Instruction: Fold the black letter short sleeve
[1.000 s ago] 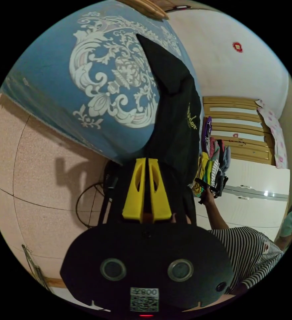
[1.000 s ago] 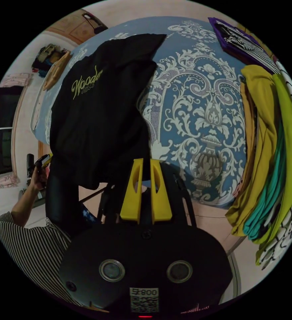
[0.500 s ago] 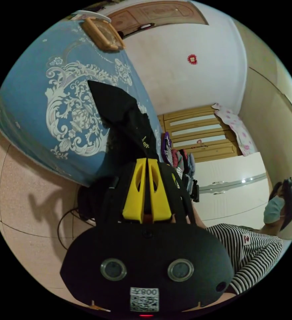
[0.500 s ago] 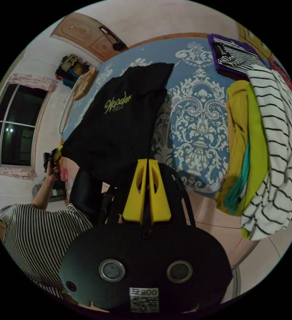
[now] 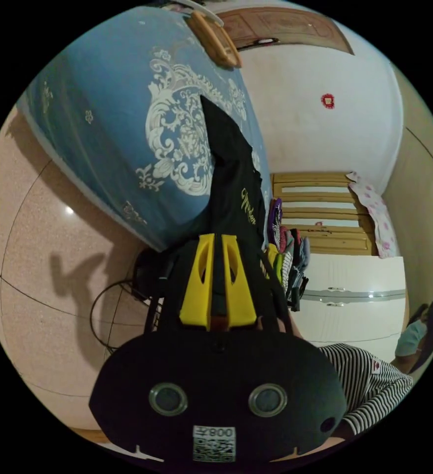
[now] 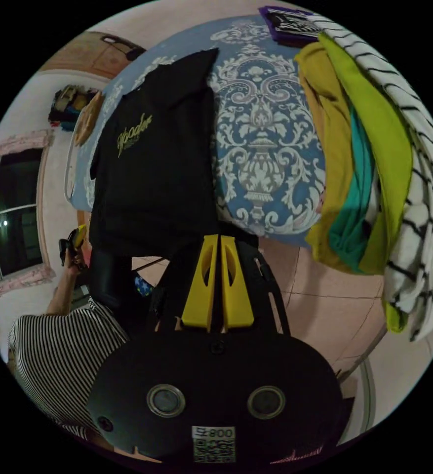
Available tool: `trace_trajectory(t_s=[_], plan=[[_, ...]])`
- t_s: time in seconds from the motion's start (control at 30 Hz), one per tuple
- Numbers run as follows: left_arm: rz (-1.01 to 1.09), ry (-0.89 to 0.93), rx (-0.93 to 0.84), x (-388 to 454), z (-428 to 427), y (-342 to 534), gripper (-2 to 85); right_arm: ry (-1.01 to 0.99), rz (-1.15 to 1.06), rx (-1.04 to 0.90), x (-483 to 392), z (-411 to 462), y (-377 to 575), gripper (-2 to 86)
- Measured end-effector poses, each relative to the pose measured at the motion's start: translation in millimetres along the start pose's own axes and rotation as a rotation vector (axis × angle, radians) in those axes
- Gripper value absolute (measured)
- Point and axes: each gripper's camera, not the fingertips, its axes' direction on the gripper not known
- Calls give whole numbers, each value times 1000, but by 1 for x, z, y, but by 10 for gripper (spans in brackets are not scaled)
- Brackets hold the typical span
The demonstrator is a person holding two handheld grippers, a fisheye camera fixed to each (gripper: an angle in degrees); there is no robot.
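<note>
Gripping black cloth, left hand-held gripper [image 5: 218, 247] has jaws nearly closed on black short sleeve shirt [image 5: 233, 187], which hangs over blue patterned bed [image 5: 102, 123]. Right hand-held gripper [image 6: 218, 247] also pinches shirt's edge, jaws nearly together. Pile of coloured clothes [image 6: 369, 163] lies right of it.

In the right gripper view, the black cotton short-sleeved shirt with yellow lettering [image 6: 152, 163] now hangs flatter and squarer than a second ago, its lower hem drawn into a straighter line at the edge of the blue bed cover with white scrollwork [image 6: 270, 158]. In the left gripper view, the shirt [image 5: 231, 182] looks narrower and more stretched, its lettering turned further into sight.
</note>
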Motion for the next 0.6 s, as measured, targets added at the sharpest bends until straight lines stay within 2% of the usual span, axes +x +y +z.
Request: trace_trajectory(t_s=[0.23, 0.4, 0.6], plan=[[76, -122, -2, 14, -3, -51, 81, 173, 12, 143, -27, -28, -15, 7], [53, -143, -18, 26, 23, -100, 97, 320, -185, 233, -103, -31, -70, 34], [0, -221, -32, 35, 47, -151, 104, 430, -364, 252, -169, -14, -134, 65]])
